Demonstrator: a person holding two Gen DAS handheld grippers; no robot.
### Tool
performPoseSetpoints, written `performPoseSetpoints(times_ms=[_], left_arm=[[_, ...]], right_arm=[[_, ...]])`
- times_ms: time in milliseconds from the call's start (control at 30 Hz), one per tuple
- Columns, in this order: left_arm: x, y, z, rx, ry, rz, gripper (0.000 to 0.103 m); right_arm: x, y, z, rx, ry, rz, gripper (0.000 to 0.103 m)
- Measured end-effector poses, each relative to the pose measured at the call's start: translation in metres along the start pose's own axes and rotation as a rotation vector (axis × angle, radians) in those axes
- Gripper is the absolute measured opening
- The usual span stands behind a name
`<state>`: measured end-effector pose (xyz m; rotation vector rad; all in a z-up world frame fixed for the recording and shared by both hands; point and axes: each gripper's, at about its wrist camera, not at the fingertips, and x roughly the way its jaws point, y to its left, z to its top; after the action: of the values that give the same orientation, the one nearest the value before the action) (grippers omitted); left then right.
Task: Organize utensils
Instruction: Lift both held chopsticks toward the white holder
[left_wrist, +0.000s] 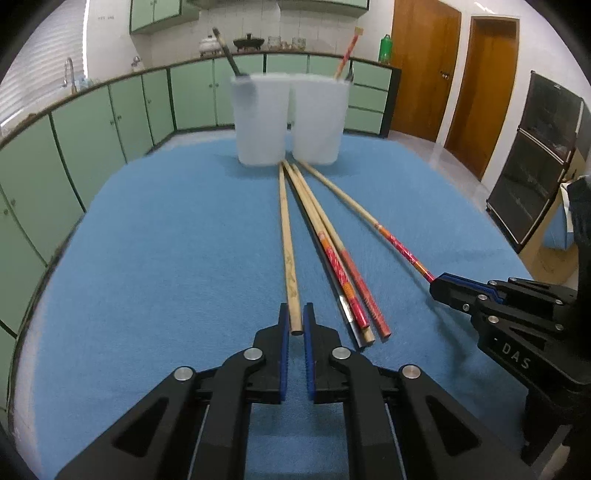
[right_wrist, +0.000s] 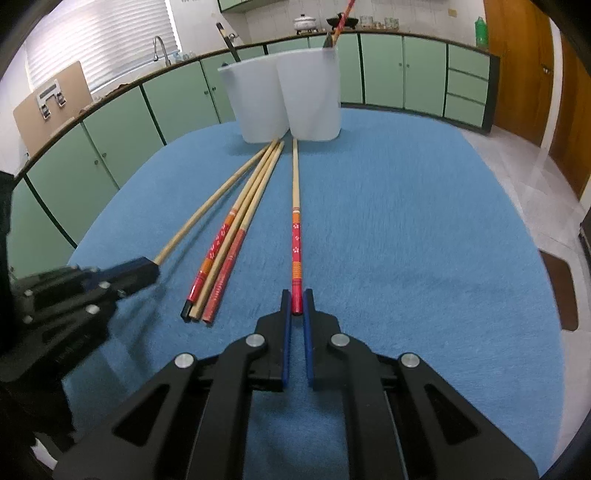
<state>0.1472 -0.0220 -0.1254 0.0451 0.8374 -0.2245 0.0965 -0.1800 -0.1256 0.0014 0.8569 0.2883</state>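
Five loose chopsticks lie fanned on the blue cloth (left_wrist: 166, 258), their far tips gathered at the foot of two white cups (left_wrist: 260, 118) that stand side by side, touching. The plain wooden chopstick (left_wrist: 286, 243) sits at the left edge of the fan, and its near end lies between the fingers of the left gripper (left_wrist: 296, 321), which are closed onto it. The red-patterned chopstick (right_wrist: 296, 229) lies apart on the right side, its red end clamped between the narrow fingers of the right gripper (right_wrist: 296, 302). Between these two, a middle bundle (left_wrist: 332, 254) of three sticks lies close together on the cloth, two with red and orange ends and one plain, with a dark strip beneath them.

Each cup already holds utensils: a dark stick (left_wrist: 227, 51) leans out of the left cup, and a red-and-orange stick (left_wrist: 347, 51) leans out of the right one.

The blue cloth covers the whole tabletop. Beyond it, a curved run of pale green cabinets (left_wrist: 110, 122) lines the wall, topped by a dark counter carrying a faucet (left_wrist: 69, 70), pots and a green bottle (left_wrist: 385, 48). White tiles back the counter. Two brown wooden doors (left_wrist: 480, 92) stand on the right, with a dark glass-fronted cabinet (left_wrist: 535, 162) beside them.
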Motion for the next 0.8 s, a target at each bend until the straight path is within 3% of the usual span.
performPoseSetpoints(times_ms=[433,800], left_arm=[[-0.082,0.009,0.051,0.012,-0.227,0.010,0.007],[-0.100,0.015,0.098,0.020,-0.324,-0.034,0.007]], right_arm=[[-0.073,-0.002,0.051,-0.036,-0.184,0.029,0.005],[-0.110,-0.001,0.107,-0.091,-0.304,0.054,0.005]])
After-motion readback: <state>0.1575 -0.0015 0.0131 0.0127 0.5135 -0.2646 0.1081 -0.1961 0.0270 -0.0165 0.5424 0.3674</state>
